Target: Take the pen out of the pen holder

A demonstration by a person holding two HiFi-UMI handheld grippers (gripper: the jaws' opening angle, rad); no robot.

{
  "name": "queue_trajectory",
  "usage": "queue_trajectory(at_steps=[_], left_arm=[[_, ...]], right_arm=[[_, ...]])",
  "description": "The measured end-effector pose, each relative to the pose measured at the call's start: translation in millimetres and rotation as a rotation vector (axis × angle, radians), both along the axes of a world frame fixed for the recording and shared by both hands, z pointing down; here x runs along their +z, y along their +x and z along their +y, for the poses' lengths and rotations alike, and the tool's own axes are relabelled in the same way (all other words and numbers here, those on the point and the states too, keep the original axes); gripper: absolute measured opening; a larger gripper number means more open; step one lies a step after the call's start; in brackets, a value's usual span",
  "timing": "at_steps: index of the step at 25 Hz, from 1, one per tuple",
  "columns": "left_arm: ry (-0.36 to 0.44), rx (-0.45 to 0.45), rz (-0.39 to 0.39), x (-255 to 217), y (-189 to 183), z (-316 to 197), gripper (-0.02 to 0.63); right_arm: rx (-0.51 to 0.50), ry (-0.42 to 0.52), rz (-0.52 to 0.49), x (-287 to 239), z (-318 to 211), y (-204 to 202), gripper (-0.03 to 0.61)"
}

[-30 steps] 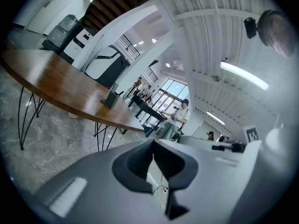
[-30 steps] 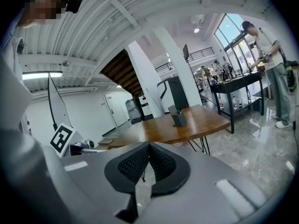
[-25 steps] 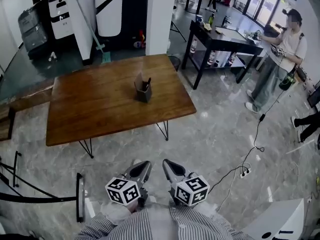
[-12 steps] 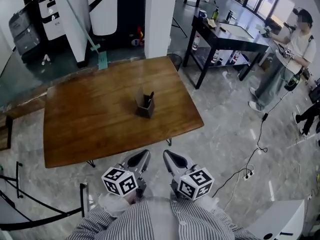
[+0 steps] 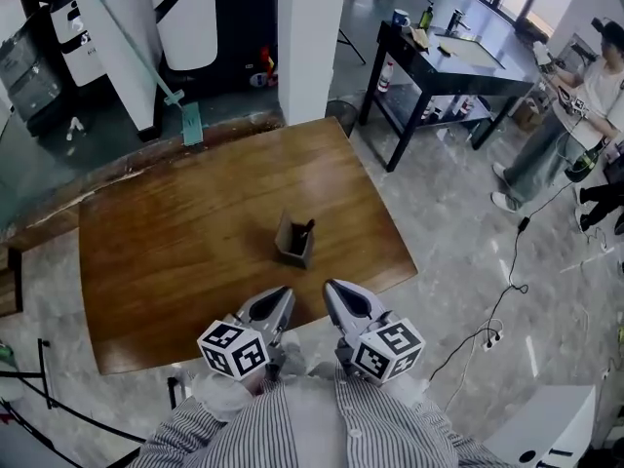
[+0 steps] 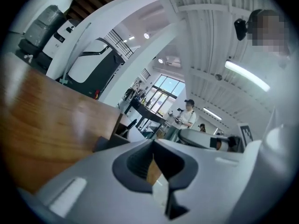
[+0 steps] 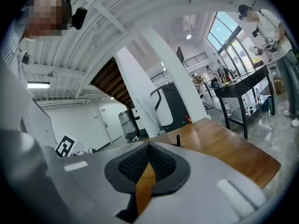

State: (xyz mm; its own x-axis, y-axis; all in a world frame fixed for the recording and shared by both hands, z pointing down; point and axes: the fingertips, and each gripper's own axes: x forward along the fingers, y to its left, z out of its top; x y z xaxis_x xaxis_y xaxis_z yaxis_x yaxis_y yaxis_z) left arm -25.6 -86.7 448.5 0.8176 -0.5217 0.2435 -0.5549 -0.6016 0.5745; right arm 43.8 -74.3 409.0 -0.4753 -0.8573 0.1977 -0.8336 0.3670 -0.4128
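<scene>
Leaning inside the grey pen holder (image 5: 291,246): one dark pen (image 5: 305,229).

head view: high overhead, tilted steeply down, table (image 5: 195,242) well below | left gripper view: low, tight behind left gripper (image 6: 153,144), facing across tabletop toward black bench (image 6: 148,117) | right gripper view: likewise behind right gripper (image 7: 148,147) | shared: table, bench
</scene>
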Motion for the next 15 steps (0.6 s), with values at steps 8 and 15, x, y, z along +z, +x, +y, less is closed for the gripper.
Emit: queue_trajectory(at_steps=[8,15], left_arm=[[-0.082,-0.002,0.005,22.8,5.7,-18.9,0.008],[-0.093,-0.021,-0.014,23.8,12.5,-26.8,0.008]], right_arm=[[-0.019,-0.064,-0.043,15.1,-18.9,1.1,0.0],[-0.103,-0.083,-0.014,13.1,-33.6,-1.3,0.0]])
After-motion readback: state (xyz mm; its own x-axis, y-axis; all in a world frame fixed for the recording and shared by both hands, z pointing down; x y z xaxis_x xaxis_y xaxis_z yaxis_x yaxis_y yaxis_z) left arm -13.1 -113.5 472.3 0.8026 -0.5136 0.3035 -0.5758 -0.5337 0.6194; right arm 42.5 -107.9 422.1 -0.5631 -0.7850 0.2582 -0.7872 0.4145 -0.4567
